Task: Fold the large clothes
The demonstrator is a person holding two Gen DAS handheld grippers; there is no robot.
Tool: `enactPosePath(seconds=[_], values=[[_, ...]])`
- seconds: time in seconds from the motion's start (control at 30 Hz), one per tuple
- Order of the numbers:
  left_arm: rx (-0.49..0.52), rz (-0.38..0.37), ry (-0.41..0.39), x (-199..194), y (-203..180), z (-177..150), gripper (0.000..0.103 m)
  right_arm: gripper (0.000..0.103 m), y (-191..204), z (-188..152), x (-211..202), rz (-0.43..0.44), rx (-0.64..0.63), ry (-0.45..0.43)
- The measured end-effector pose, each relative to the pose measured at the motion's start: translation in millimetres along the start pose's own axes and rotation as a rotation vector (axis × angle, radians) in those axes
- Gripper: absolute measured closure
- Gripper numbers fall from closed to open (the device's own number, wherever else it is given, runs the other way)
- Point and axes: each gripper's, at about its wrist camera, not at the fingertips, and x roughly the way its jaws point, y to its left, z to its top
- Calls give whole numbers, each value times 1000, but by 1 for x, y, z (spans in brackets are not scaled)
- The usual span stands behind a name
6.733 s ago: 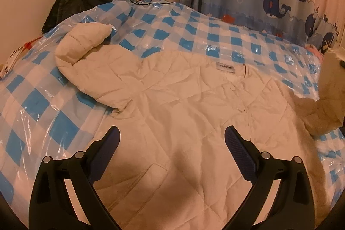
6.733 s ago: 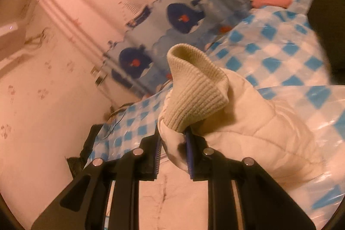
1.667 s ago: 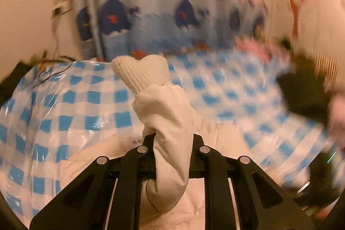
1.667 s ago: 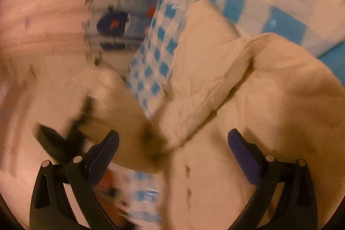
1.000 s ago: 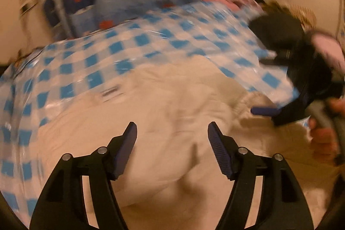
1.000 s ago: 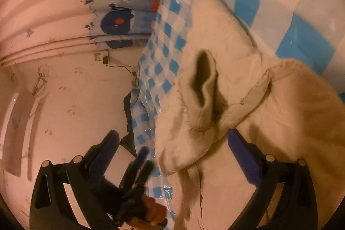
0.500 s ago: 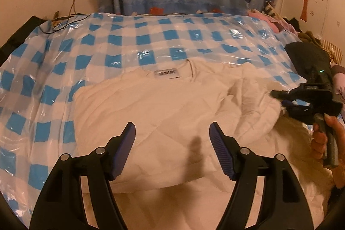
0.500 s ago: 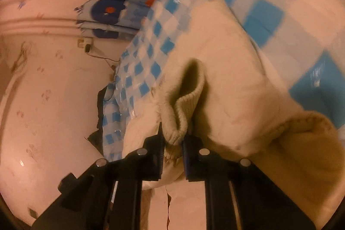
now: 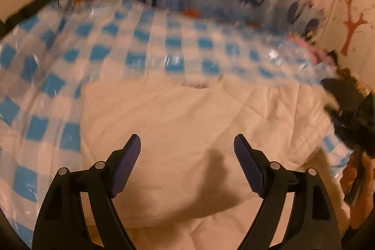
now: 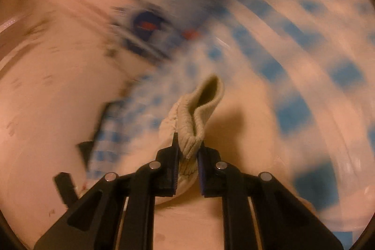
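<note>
The left tool point(image 9: 187, 149) hung wide over the cream jacket point(image 9: 187, 123), jaws just opening further, nothing between them. Blue-checked plastic sheet point(image 9: 93, 50) filled the upper left; a hand point(image 9: 361, 182) gripped another tool point(image 9: 351, 116) at right edge.

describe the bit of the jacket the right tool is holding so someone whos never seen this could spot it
Start at the blue-and-white checked sheet, then the cream quilted jacket on it. The ribbed knit cuff ends its sleeve, pinched in the right tool; its corded knit differs from the smooth quilting.
</note>
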Motion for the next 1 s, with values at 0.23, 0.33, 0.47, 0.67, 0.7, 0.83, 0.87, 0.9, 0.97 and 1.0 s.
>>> enactPosePath(seconds=[0.23, 0.33, 0.47, 0.67, 0.7, 0.83, 0.87, 0.9, 0.97, 1.0], values=[[51, 48, 4, 4, -7, -6, 24, 67, -25, -5, -20, -107, 84, 9], [83, 41, -101, -22, -11, 4, 24, 57, 4, 6, -53, -161, -42, -153], [97, 83, -127, -20, -8, 13, 24, 47, 68, 9, -33, -162, -322, -127], [94, 145, -40, 24, 9, -5, 23, 47, 59, 2, 70, -402, -457, 128], [101, 142, -40, 28, 10, -9, 21, 47, 42, 0, 82, -412, -425, 179], [171, 183, -68, 34, 2, -19, 18, 47, 29, 5, 78, -396, -385, 192], [177, 193, -71, 33, 1, -20, 18, 47, 33, 5, 74, -402, -393, 189], [180, 200, -75, 30, 0, -20, 18, 47, 38, 4, 70, -399, -398, 182], [193, 193, -92, 22, -3, -21, 18, 45, 60, -2, 47, -351, -483, 120], [213, 197, -102, 19, -6, -23, 18, 43, 71, -6, 40, -346, -520, 99]])
